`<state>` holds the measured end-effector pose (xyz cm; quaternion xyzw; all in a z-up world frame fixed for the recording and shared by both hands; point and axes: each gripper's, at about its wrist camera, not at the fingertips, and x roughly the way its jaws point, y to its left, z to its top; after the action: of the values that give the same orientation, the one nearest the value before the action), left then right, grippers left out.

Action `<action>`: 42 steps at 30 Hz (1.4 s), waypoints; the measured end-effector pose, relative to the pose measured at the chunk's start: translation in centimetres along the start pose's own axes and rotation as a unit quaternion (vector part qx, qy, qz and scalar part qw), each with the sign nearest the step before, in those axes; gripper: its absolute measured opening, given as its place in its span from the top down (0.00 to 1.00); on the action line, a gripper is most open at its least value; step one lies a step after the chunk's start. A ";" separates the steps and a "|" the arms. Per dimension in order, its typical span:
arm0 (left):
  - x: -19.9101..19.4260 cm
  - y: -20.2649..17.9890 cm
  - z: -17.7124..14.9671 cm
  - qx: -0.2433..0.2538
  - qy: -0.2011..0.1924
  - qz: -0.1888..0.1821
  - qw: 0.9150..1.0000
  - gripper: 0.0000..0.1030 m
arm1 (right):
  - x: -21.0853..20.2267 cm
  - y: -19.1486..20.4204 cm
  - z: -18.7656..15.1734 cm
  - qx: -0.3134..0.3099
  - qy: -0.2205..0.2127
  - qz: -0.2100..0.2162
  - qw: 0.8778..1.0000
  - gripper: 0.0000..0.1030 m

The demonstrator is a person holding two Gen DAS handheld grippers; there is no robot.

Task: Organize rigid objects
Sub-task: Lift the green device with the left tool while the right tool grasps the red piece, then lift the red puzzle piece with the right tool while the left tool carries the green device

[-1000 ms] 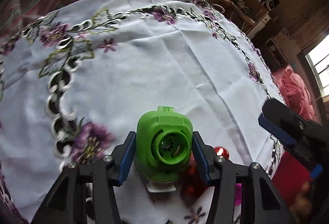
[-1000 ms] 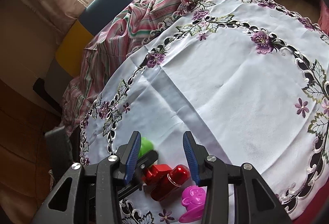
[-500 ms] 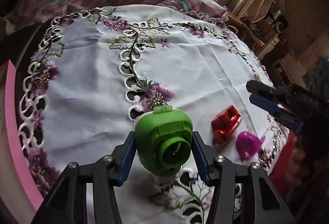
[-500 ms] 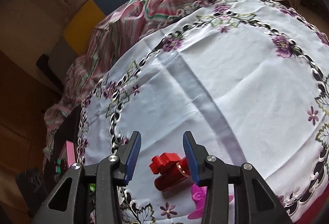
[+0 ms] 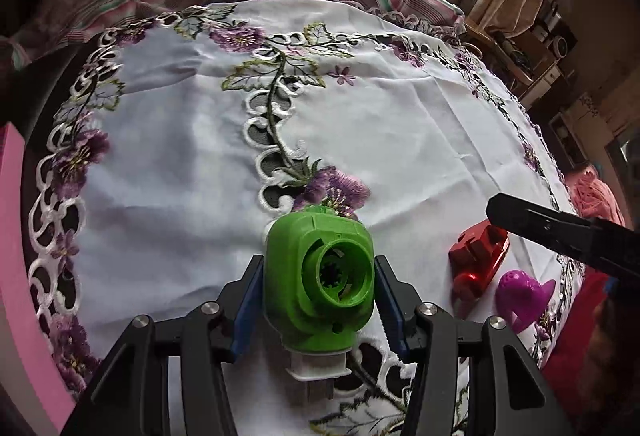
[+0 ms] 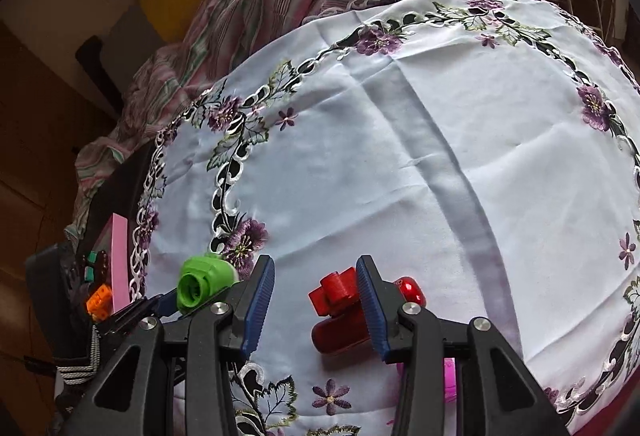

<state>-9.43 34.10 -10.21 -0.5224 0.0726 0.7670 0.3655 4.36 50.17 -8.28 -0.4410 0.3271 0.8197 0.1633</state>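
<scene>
Now left gripper clamps green part, lower centre of left wrist view, round bore facing camera. Right gripper jaws wide, empty; red part on tablecloth between them toward right jaw, long axis roughly across gap. Right nearer.

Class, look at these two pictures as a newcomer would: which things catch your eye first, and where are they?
The bright green part, clamped in the left gripper. To its right, a glossy red piece and a magenta one lie on the embroidered white tablecloth.
</scene>
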 end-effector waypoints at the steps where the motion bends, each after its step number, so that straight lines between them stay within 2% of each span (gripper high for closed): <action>1: -0.3 0.2 -0.2 -0.003 -0.001 -0.001 1.000 0.49 | 0.1 0.0 0.0 -0.001 0.002 -0.002 1.000 0.52; 6: -2.9 1.5 -1.5 -0.020 -0.017 -0.019 0.999 0.49 | 0.5 0.5 -0.1 -0.014 0.010 -0.018 1.000 0.51; 11: -6.3 2.2 -2.9 -0.031 -0.021 -0.056 0.998 0.49 | 1.6 1.5 -0.2 -0.044 0.027 -0.047 0.998 0.50; 14: -7.6 2.9 -3.9 -0.038 -0.002 -0.077 0.996 0.49 | 2.9 2.0 -0.5 -0.069 0.043 -0.089 0.993 0.52; 15: -7.9 3.2 -4.3 -0.043 0.007 -0.084 0.996 0.49 | 3.2 2.2 -0.6 -0.081 0.048 -0.108 0.990 0.64; 17: -7.9 3.8 -5.2 -0.053 0.032 -0.094 0.994 0.49 | 3.4 3.1 -0.8 -0.111 0.041 -0.129 0.985 0.65; 18: -7.6 4.0 -5.8 -0.051 0.044 -0.093 0.993 0.49 | 3.4 3.3 -0.9 -0.120 0.038 -0.131 0.983 0.66; 20: -6.9 3.6 -6.4 -0.034 0.049 -0.066 0.996 0.49 | 3.4 3.4 -1.0 -0.126 0.035 -0.133 0.982 0.66; 23: -4.8 2.9 -7.5 -0.016 0.059 -0.036 0.997 0.49 | 2.8 3.3 -0.8 -0.120 0.026 -0.118 0.985 0.66; 27: -4.3 1.9 -7.6 0.009 0.016 -0.010 1.000 0.48 | 2.1 3.8 -0.9 -0.112 0.025 -0.057 0.992 0.66; 33: -4.0 2.1 -7.9 0.010 -0.021 -0.012 1.000 0.48 | 2.6 5.3 -1.5 -0.129 0.048 -0.007 0.991 0.66; 42: -3.9 2.0 -8.2 0.012 -0.026 -0.004 1.000 0.48 | 4.4 6.1 -2.5 -0.155 0.086 -0.016 0.984 0.66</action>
<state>-3.85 26.73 -11.07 -0.4979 0.0698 0.7782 0.3763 0.00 43.94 -10.54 -0.5353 0.2017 0.8166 0.0770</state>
